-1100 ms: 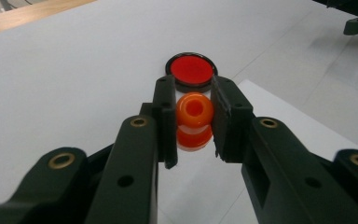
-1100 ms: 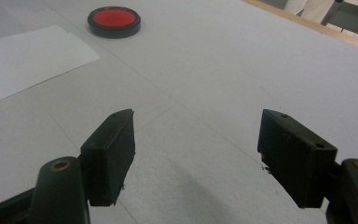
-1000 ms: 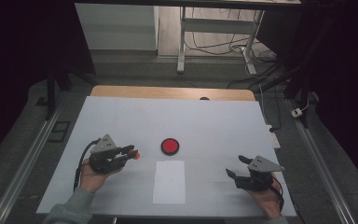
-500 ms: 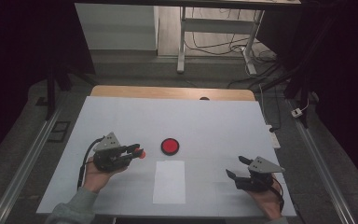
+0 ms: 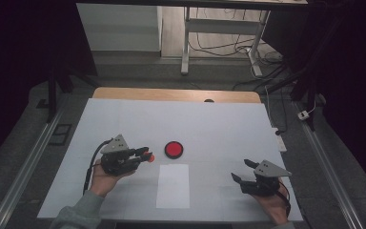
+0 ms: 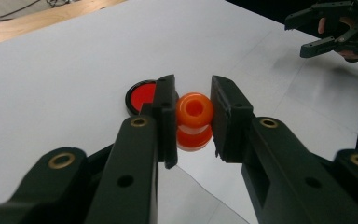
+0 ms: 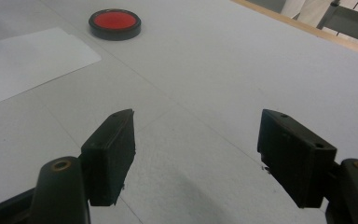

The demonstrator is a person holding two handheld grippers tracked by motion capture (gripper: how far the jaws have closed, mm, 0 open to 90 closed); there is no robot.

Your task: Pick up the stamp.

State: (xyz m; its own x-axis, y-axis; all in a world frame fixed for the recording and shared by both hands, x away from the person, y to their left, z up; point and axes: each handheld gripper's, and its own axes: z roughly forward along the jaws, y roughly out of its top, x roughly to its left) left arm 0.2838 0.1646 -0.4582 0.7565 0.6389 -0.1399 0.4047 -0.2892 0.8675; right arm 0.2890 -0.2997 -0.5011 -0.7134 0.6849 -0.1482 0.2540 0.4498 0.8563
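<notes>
Here the left claw (image 6: pixel 193 116) pinches an orange spool (image 6: pixel 194 120), its bored axis facing the camera; right claw (image 7: pixel 196 158) gapes empty.

I can read no text, label, brand, number or sign in these views. The white sheet (image 5: pixel 173 185) on the table (image 5: pixel 219 124) is blank on the side I see, and the red disc (image 5: pixel 174 149) has no mark on it. The orange piece (image 6: pixel 194 112) carries no print, and on the black jaws I see only brass rivets and holes, no letters.
</notes>
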